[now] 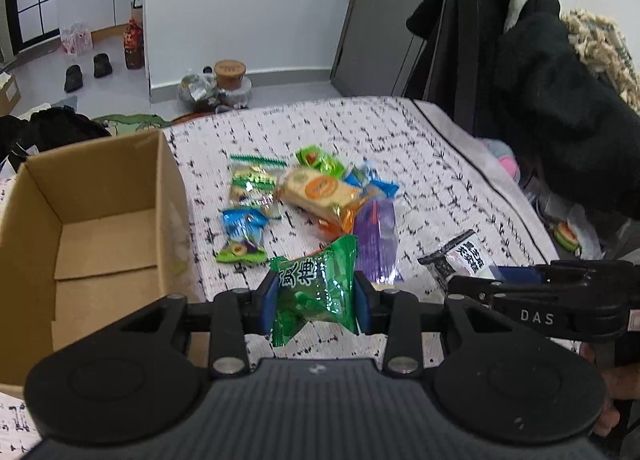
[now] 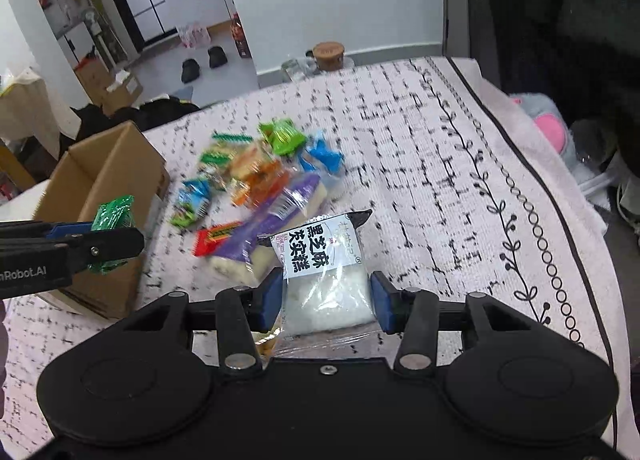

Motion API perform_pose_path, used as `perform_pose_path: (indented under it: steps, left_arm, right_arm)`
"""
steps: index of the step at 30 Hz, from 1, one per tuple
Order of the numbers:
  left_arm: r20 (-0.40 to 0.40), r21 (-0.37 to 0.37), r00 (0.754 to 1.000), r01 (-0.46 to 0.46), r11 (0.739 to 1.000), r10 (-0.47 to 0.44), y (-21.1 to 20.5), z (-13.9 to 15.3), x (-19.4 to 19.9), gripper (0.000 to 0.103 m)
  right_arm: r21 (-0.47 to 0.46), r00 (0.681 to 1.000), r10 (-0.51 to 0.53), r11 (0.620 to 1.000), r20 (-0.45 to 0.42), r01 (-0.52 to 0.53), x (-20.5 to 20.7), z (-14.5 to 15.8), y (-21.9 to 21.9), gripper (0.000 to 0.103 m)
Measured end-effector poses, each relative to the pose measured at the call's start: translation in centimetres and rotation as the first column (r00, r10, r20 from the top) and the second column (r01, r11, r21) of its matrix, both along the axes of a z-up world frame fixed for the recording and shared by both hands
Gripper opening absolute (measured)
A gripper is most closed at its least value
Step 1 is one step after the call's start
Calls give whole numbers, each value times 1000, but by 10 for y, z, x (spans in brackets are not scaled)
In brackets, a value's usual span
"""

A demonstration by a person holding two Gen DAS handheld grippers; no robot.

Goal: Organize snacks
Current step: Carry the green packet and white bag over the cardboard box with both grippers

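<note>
My left gripper (image 1: 316, 302) is shut on a green snack packet (image 1: 316, 296) and holds it above the cloth, just right of the open cardboard box (image 1: 100, 227). My right gripper (image 2: 326, 302) is shut on a white packet with black characters (image 2: 320, 260), lifted off the cloth. In the right wrist view the left gripper (image 2: 96, 240) with the green packet (image 2: 112, 213) hangs by the box (image 2: 112, 175). In the left wrist view the right gripper (image 1: 480, 280) holds the white packet (image 1: 464, 256). A pile of loose snacks (image 1: 312, 195) lies mid-table and also shows in the right wrist view (image 2: 256, 179).
The table wears a white cloth with black marks (image 2: 420, 147). A purple packet (image 1: 376, 244) lies near the left gripper. A red packet (image 2: 216, 236) lies by the pile. Dark coats (image 1: 540, 79) hang past the right edge. Jars and bags (image 1: 224, 83) sit on the floor behind.
</note>
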State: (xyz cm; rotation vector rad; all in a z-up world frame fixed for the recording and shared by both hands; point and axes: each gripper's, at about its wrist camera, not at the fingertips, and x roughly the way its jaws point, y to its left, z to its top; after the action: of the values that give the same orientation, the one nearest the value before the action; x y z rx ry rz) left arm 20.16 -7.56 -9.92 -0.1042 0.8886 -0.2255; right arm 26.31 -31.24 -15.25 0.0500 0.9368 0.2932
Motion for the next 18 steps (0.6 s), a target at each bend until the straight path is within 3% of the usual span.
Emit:
perform_pose_path:
  steps: [18]
  left_arm:
    - [72,-52,992,-100,994,103,60,27,-19,37]
  right_arm:
    - [70,994,69,995,90,-75,-11,40,64,45]
